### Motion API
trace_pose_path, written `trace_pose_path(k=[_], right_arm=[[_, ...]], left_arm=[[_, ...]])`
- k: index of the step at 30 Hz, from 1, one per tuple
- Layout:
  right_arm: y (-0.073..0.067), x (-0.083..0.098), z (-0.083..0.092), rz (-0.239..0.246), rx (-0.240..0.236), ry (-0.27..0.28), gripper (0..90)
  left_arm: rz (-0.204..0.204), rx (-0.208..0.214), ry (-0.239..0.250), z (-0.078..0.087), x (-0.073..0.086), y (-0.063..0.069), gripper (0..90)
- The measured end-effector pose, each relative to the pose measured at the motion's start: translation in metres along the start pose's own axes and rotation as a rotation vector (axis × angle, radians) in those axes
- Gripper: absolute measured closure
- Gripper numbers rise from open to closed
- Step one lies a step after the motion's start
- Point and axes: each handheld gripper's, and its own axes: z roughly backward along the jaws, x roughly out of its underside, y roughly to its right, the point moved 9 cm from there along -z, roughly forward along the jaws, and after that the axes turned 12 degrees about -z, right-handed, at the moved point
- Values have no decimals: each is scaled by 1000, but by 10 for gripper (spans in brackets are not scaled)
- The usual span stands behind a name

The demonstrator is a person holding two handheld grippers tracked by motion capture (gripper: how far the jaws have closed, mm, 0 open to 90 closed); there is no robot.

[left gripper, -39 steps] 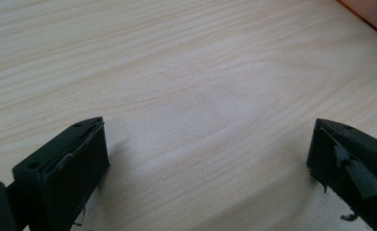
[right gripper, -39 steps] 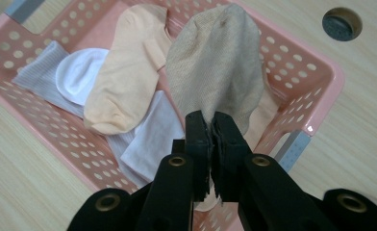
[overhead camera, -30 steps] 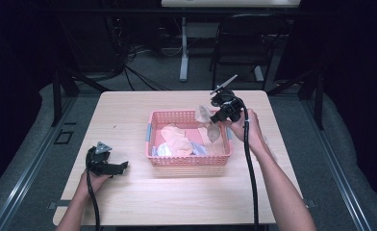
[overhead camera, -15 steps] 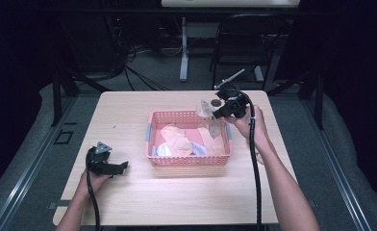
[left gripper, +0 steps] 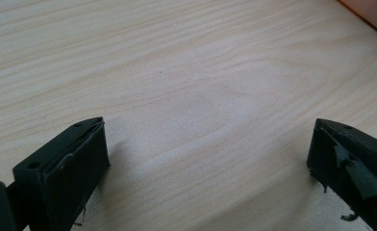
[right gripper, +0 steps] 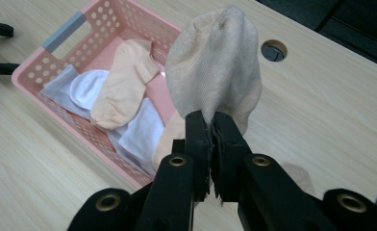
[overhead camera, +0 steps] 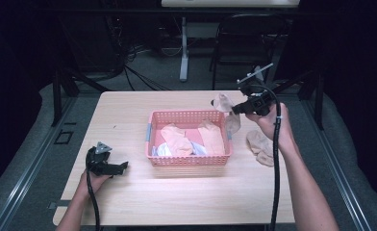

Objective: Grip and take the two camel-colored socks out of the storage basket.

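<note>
A pink plastic basket (overhead camera: 189, 162) stands mid-table and holds peach socks (overhead camera: 177, 139) and white ones (right gripper: 88, 86). My right gripper (overhead camera: 234, 110) hovers above the basket's right end, shut on a beige sock (overhead camera: 227, 113) that hangs from it. In the right gripper view the jaws (right gripper: 211, 120) pinch that sock (right gripper: 215, 67) by its edge, with the basket (right gripper: 61, 36) beyond. My left gripper (overhead camera: 121, 167) rests on the table left of the basket. Its jaws (left gripper: 208, 144) are open over bare wood.
Another beige sock (overhead camera: 261, 144) lies on the table right of the basket, beside the right forearm. A round cable hole (right gripper: 274, 49) sits in the tabletop. A basket corner (left gripper: 369, 9) edges the left gripper view. A chair (overhead camera: 246, 43) stands behind the table.
The right gripper has risen and shifted right with the beige sock, from over the basket's inside to above its right end. The left gripper has stayed put.
</note>
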Motion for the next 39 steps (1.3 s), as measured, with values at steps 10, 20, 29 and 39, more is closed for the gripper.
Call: trace_pose_path(k=[10, 20, 29, 39], right_arm=[[38, 19, 11, -62, 40, -17, 866], [78, 50, -9, -127, 99, -92, 867], [112, 85, -50, -205, 136, -213, 866], [133, 120, -100, -264, 148, -319, 865]], left_arm=[[0, 0, -1, 0, 0, 0, 4], [0, 0, -1, 0, 0, 0, 4], [0, -1, -1, 0, 0, 0, 4], [0, -1, -1, 0, 0, 0, 4]])
